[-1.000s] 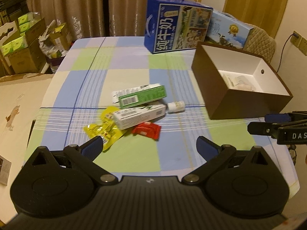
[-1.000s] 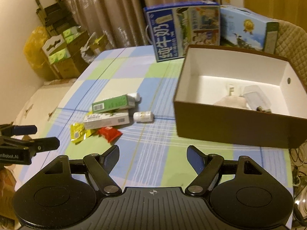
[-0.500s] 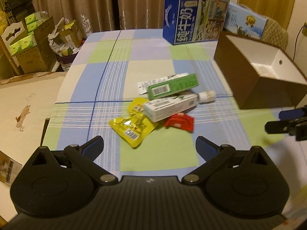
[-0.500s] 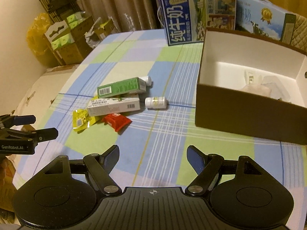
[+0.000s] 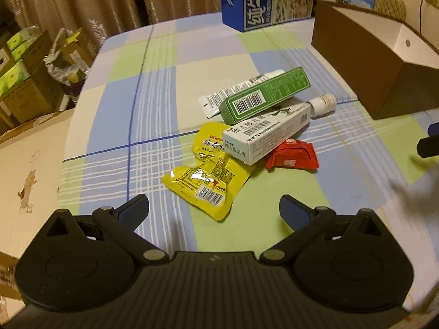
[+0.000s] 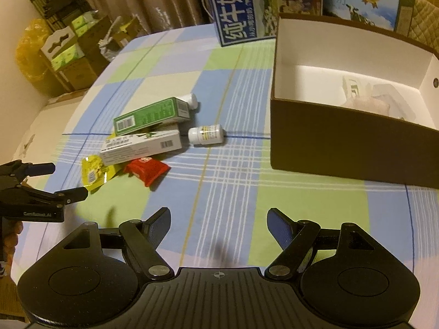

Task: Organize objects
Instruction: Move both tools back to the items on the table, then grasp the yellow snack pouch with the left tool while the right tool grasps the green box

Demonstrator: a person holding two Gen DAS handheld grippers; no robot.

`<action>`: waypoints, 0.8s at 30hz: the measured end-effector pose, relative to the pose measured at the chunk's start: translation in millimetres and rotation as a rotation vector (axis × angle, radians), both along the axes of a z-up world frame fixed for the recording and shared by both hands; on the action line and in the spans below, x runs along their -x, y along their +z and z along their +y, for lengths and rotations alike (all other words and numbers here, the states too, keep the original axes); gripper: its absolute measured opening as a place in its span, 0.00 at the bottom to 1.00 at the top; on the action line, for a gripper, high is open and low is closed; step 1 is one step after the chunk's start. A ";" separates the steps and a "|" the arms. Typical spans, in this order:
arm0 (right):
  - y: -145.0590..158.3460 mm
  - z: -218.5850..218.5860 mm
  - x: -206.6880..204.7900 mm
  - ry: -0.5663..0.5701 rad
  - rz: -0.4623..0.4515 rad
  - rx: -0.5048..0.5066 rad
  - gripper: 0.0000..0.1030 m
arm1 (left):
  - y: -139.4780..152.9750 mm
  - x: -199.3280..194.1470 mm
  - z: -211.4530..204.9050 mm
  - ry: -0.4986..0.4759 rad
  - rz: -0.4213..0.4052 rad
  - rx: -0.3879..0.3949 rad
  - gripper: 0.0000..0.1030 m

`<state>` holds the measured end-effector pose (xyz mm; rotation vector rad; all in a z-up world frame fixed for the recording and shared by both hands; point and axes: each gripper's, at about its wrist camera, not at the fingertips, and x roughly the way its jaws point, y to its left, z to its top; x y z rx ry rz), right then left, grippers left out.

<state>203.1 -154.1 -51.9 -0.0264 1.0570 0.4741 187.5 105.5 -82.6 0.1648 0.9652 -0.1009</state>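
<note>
Both claws hang spread and empty, so this looks like the approach step. Left gripper (image 5: pixel 212 209) sits just short of the yellow packet (image 5: pixel 207 176); right gripper (image 6: pixel 218 223) has the brown box (image 6: pixel 354 142) ahead to its right. Next move probably means dropping the left one onto that packet.

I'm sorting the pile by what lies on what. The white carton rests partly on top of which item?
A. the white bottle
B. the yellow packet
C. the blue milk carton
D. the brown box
B: in the left wrist view the white carton overlaps the upper edge of the yellow packet, while the white bottle lies at its far end.
</note>
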 end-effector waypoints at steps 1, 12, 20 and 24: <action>-1.5 -0.2 -1.7 -0.007 0.004 0.003 0.72 | -2.8 -3.8 -0.4 -0.009 0.004 0.001 0.97; -14.9 -2.3 -14.9 -0.072 0.045 0.023 0.72 | -32.3 -44.6 -0.3 -0.117 0.037 -0.019 0.97; -19.1 -3.3 -22.0 -0.104 0.060 0.033 0.72 | -48.1 -64.7 2.4 -0.167 0.063 -0.010 0.91; -20.5 -2.8 -24.7 -0.110 0.066 0.038 0.72 | -50.8 -70.6 3.9 -0.181 0.065 0.010 0.91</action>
